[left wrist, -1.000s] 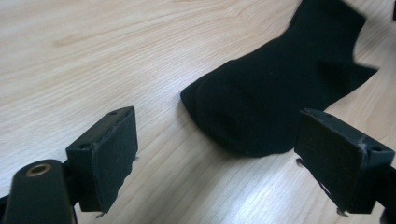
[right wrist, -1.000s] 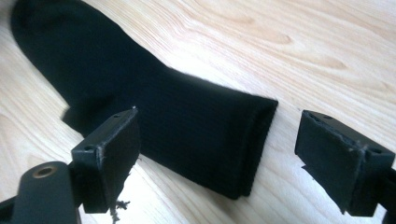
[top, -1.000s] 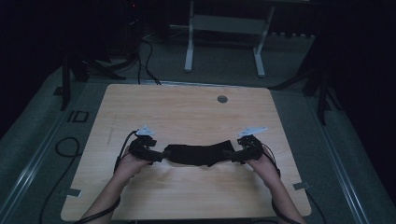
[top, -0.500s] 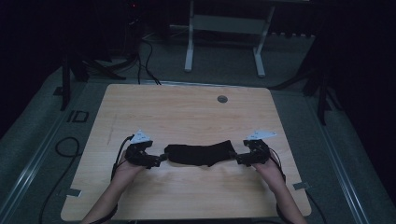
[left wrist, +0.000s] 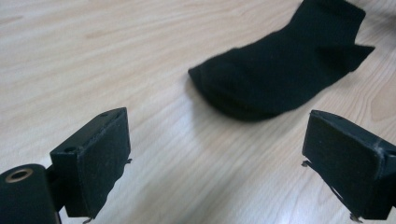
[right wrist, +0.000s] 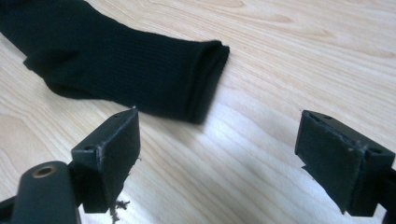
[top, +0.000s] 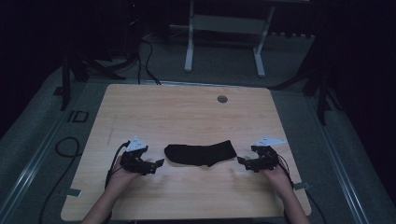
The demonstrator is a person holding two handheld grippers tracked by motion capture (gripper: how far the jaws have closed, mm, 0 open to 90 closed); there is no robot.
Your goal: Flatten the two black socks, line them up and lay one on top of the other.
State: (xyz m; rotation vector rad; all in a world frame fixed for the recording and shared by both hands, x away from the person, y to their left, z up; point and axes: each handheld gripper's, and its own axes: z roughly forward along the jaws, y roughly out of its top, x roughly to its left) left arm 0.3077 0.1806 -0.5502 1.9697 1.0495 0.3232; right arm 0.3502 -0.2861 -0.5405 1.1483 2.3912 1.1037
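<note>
Lying flat on the pale wood-grain desk [top: 187, 112], a black knitted sock [top: 201, 154], stretched sideways between the two grippers and touching neither. Toe end rounded and smooth, seen just beyond the left gripper [left wrist: 215, 154] in the left gripper view, with a small pointed fold of cloth sticking out at the heel. Cuff end ribbed and doubled, its open edge showing as two fine layers just ahead of the right gripper [right wrist: 219, 158] in the right gripper view. Jaws of both grippers wide apart, holding nothing: blocky black pads with flat faces, scuffed edges and a few loose threads at the lower corners. Seen from the high view, left gripper [top: 156, 164] near the sock's left end, right gripper [top: 241, 161] near its right end, each held low over the desk in a hand and carrying a grey three-cornered plate on top. Desk surface matt, light, with long streaks of grain and rounded corners; a small round grey cap [top: 222, 99] set into it near the far edge.
</note>
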